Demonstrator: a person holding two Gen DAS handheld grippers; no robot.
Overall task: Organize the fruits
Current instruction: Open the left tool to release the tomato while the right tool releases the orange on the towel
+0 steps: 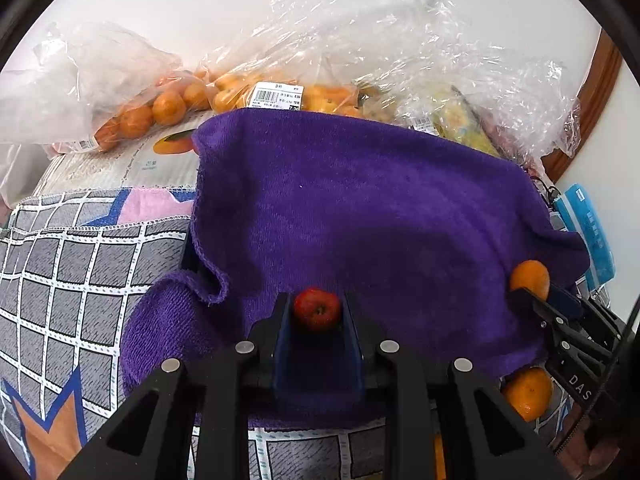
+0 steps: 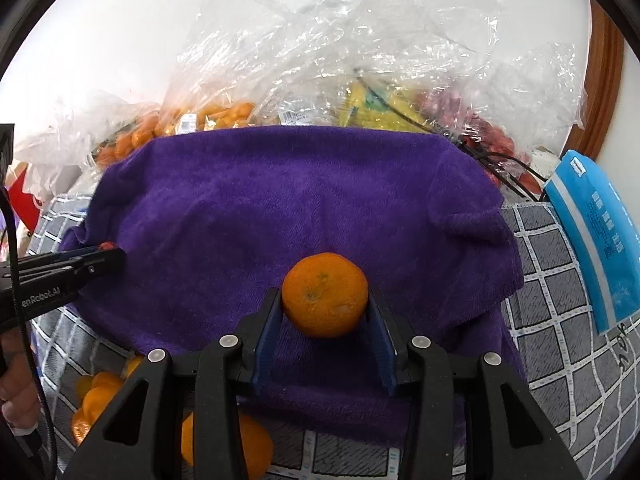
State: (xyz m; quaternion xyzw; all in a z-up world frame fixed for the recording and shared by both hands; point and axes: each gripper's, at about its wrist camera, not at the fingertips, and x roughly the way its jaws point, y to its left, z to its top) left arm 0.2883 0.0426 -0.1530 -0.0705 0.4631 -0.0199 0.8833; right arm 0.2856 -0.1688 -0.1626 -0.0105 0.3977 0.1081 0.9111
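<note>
Grey checked cloth (image 1: pixel 60 280) covers the surface; one purple towel (image 1: pixel 360 220) lies on top of it. Behind the towel: a heap of clear plastic bags (image 2: pixel 340 40), exact count unclear, at least two holding small oranges (image 1: pixel 168 106), one with yellow fruit (image 2: pixel 372 108), one with red fruit (image 2: pixel 492 136). One blue packet (image 2: pixel 592 240) sits just right of the towel.

Right gripper (image 2: pixel 325 308) over the towel's near middle, pinching one orange (image 2: pixel 325 294) between its blue pads. Left gripper (image 1: pixel 317 312) over the towel's near left part, pinching one small red fruit (image 1: pixel 317 309).

Loose oranges off the towel's near edge: one whole (image 2: pixel 256 448) plus a cluster (image 2: pixel 96 396), count unclear.
</note>
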